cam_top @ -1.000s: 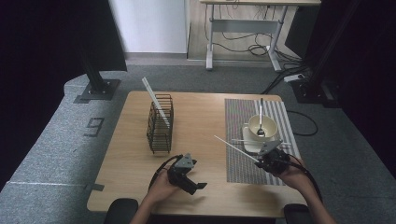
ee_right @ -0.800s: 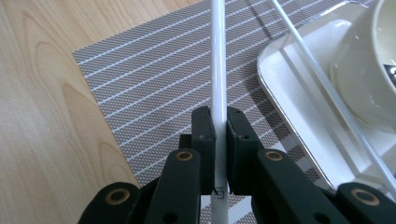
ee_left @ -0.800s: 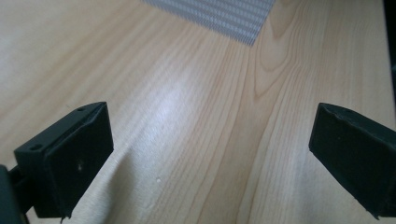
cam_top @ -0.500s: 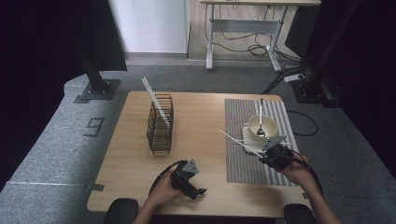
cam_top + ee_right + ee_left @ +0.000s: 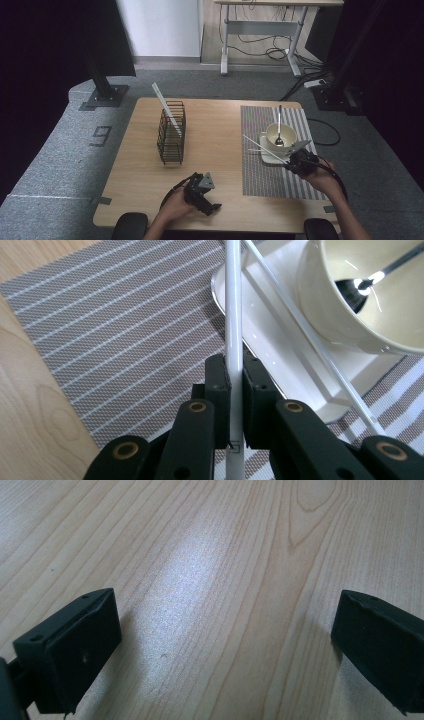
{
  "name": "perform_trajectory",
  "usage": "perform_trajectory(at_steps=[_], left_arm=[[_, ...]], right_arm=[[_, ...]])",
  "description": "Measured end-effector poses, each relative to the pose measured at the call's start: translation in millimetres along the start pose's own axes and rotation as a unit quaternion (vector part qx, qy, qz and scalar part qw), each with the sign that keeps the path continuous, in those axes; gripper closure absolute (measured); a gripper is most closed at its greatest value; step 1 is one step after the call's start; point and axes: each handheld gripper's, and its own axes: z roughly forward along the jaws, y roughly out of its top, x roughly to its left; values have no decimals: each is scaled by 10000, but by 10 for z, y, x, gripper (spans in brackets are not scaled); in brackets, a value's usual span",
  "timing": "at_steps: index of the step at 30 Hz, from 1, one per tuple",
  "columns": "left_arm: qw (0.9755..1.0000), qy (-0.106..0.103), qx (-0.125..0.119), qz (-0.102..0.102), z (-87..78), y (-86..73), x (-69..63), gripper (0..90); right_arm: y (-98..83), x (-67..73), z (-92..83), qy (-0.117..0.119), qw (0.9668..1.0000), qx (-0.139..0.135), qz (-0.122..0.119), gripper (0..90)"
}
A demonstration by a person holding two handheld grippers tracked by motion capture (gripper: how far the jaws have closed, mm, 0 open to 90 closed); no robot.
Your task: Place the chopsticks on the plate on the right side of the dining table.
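the right gripper (image 5: 235, 375) has its jaws pressed tight on a white chopstick (image 5: 233, 315), which runs straight up between the black pads in the right gripper view and passes over the edge of a white square plate (image 5: 280, 370). in the high view the same right gripper (image 5: 295, 161) sits at the near right of the wooden table (image 5: 220, 130), above the striped grey placemat (image 5: 260, 170), with the chopstick (image 5: 262, 147) slanting up and to the left from it, off the surface. a second white chopstick (image 5: 320, 350) lies across the plate just beside the held one, its near end past the plate's corner. on the plate stands a cream bowl (image 5: 370, 295) with a metal spoon (image 5: 375, 275) resting inside it, handle leaning on the far rim. the left gripper (image 5: 202, 192) rests low at the near middle of the table, well apart from the placemat; in the left gripper view its jaws stand wide with bare wood between them and nothing held. a black wire basket (image 5: 171, 132) stands upright toward the left of the table, with a long white stick (image 5: 167, 107) leaning out of its top.
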Motion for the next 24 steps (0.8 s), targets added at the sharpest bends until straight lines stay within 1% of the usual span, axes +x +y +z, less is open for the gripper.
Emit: perform_trajectory(at_steps=[6,12,21,24], left_arm=[[10000,-2,0,-2,0,0,-1,0],[10000,-4,-1,-3,1,0,-1,0],[10000,-3,0,-2,1,0,-1,0],[10000,-3,-2,-3,1,0,-1,0]], right_arm=[[-37,-138,74,-34,9999,127,64,828],[-74,-292,172,-20,9995,297,96,828],[-108,-409,297,11,9987,499,110,827],[-118,-436,339,-10,9985,538,63,827]])
